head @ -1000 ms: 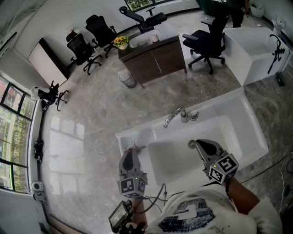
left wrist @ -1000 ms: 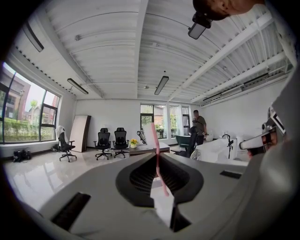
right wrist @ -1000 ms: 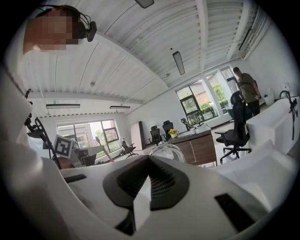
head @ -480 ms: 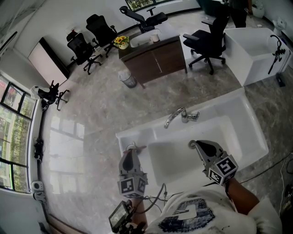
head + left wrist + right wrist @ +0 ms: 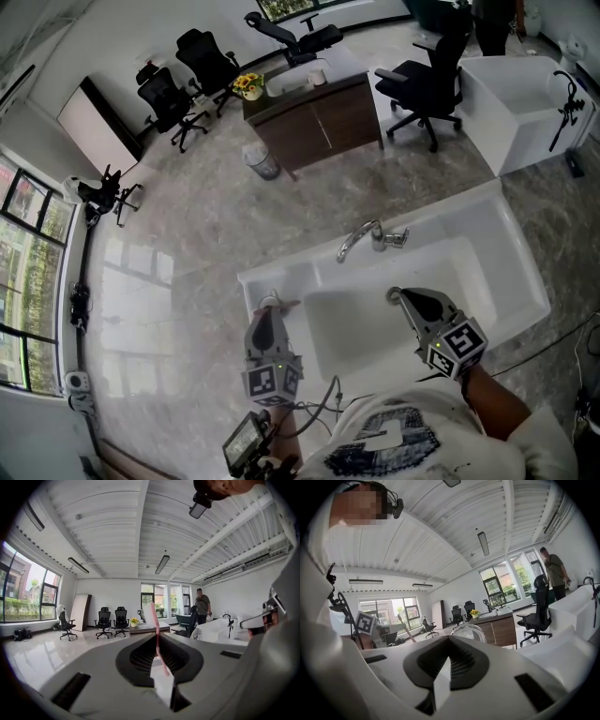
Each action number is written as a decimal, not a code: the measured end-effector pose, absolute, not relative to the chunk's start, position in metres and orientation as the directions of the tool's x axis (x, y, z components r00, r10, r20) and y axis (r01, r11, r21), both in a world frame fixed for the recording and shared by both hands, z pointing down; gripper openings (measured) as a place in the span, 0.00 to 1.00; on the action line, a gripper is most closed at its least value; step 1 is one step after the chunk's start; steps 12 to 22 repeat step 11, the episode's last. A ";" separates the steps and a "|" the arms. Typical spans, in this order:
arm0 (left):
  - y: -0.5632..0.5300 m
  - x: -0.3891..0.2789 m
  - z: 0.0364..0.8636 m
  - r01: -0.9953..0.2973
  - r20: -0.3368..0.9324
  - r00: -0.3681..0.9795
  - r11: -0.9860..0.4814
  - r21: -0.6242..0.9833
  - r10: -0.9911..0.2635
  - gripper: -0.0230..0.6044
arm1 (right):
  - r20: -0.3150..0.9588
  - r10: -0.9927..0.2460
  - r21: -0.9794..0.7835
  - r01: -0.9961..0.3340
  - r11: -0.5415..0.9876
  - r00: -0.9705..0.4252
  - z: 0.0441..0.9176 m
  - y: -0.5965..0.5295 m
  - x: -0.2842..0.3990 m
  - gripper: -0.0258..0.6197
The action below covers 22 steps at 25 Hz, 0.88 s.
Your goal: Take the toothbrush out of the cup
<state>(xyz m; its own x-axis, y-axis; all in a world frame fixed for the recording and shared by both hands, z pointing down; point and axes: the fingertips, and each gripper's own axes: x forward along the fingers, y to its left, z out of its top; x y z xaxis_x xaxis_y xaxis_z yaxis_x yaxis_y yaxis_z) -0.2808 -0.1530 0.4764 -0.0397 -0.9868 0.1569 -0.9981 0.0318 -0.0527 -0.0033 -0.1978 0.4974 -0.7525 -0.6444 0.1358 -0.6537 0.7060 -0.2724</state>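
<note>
Facing a white sink (image 5: pixel 525 281). Clamping the right gripper (image 5: pixel 396 296) tight on the clear cup (image 5: pixel 468 631), above the basin. Pinching the pink toothbrush (image 5: pixel 155 625) upright in the left gripper (image 5: pixel 266 305), over the near left counter, out of that cup.

Grippers: two, the left gripper (image 5: pixel 266 314) and the right gripper (image 5: pixel 397 296)
Marker cubes (image 5: pixel 270 382): two, one per gripper
Toothbrush (image 5: pixel 156 632): one, pink
Cup (image 5: pixel 269 302): one
Sink (image 5: pixel 525 281): one, single basin
Tap (image 5: pixel 360 235): one
Office chairs (image 5: pixel 427 84): four clear in the head view
Desk (image 5: pixel 319 117): one
Flower pot (image 5: pixel 247 86): one
Waste bin (image 5: pixel 263 164): one
White tub (image 5: pixel 511 108): one
Leaning board (image 5: pixel 94 124): one
Ceiling strip lamps (image 5: pixel 162 564): two in the left gripper view
Person standing in the background (image 5: pixel 202 605): one
</note>
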 end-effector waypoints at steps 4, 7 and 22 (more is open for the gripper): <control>-0.152 -0.281 0.476 -0.998 0.158 -0.042 0.033 -0.056 -0.986 0.10 | 0.133 -0.645 -0.273 -0.654 0.706 -0.752 0.496 -0.198 -0.004 0.03; -0.153 -0.280 0.476 -0.998 0.158 -0.042 0.034 -0.054 -0.987 0.10 | 0.131 -0.645 -0.266 -0.653 0.709 -0.753 0.496 -0.199 -0.002 0.03; -0.151 -0.278 0.476 -0.998 0.163 -0.041 0.032 -0.056 -0.986 0.10 | 0.130 -0.646 -0.265 -0.654 0.708 -0.752 0.496 -0.199 0.000 0.03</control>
